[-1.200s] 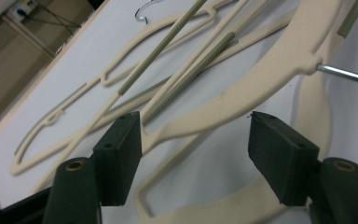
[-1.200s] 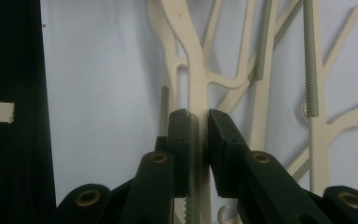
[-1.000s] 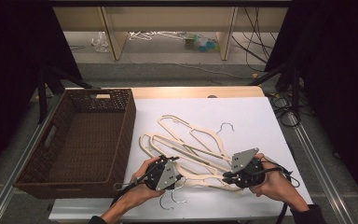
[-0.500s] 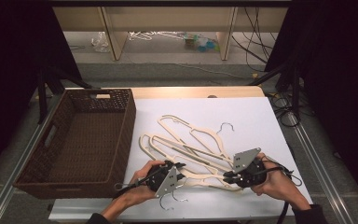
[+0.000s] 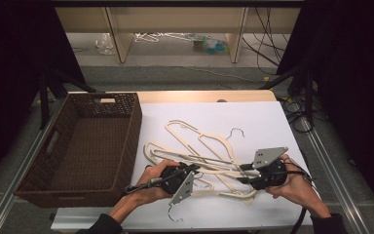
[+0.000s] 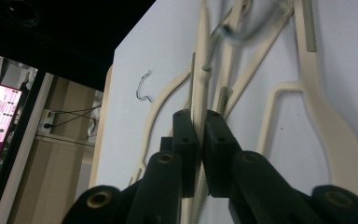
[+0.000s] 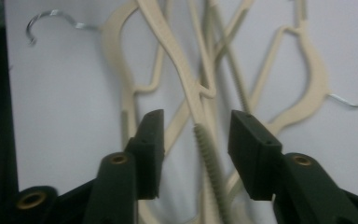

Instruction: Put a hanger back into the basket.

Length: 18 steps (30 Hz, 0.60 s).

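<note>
A tangled pile of cream plastic hangers (image 5: 199, 156) with metal hooks lies on the white table top (image 5: 253, 117). My left gripper (image 5: 191, 170) sits at the pile's near left side and is shut on a hanger's thin edge (image 6: 199, 100), seen clamped between its jaws in the left gripper view. My right gripper (image 5: 246, 171) is at the pile's right end, open, its jaws straddling a hanger's ribbed bar (image 7: 209, 154) and crossing arms without touching them. One hook (image 7: 44, 21) points away at the upper left of the right gripper view.
An empty dark wicker basket (image 5: 85, 146) stands at the table's left. A loose metal hook (image 5: 175, 214) lies near the front edge. Beyond the table are a wooden shelf unit (image 5: 175, 24) and cables on the floor.
Both hands stay at the pile's ends with only slight shifts. The left gripper has edged a little toward the front edge.
</note>
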Motion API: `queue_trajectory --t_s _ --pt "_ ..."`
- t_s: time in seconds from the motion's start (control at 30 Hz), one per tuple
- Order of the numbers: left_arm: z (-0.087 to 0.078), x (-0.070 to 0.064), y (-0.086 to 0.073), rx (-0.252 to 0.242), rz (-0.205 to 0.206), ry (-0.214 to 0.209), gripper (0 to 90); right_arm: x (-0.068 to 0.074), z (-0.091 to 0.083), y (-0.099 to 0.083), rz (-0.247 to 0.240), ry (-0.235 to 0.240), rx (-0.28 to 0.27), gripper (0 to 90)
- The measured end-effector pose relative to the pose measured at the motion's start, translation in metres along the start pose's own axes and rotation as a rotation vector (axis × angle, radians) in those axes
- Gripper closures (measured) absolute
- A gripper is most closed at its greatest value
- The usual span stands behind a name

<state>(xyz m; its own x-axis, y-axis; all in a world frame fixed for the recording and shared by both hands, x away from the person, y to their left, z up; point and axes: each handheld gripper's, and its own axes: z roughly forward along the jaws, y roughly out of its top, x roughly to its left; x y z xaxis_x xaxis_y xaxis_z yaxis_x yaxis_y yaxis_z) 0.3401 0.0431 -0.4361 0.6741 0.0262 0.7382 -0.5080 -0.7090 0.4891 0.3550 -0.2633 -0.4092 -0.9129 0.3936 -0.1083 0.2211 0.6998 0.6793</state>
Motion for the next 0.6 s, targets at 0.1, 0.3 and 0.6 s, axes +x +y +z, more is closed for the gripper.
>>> queue_trajectory --t_s 0.1,0.3,0.6 --pt "-0.004 0.012 0.003 0.009 -0.037 0.017 85.5 -0.002 -0.012 0.006 0.043 -0.068 -0.071 45.2" --pt "-0.012 0.036 0.008 0.039 -0.145 -0.007 85.5 -0.002 -0.030 0.015 0.113 -0.138 -0.197 37.8" --pt "-0.023 0.056 0.017 0.104 -0.192 -0.032 85.6 -0.002 -0.049 0.023 0.175 -0.202 -0.389 31.8"
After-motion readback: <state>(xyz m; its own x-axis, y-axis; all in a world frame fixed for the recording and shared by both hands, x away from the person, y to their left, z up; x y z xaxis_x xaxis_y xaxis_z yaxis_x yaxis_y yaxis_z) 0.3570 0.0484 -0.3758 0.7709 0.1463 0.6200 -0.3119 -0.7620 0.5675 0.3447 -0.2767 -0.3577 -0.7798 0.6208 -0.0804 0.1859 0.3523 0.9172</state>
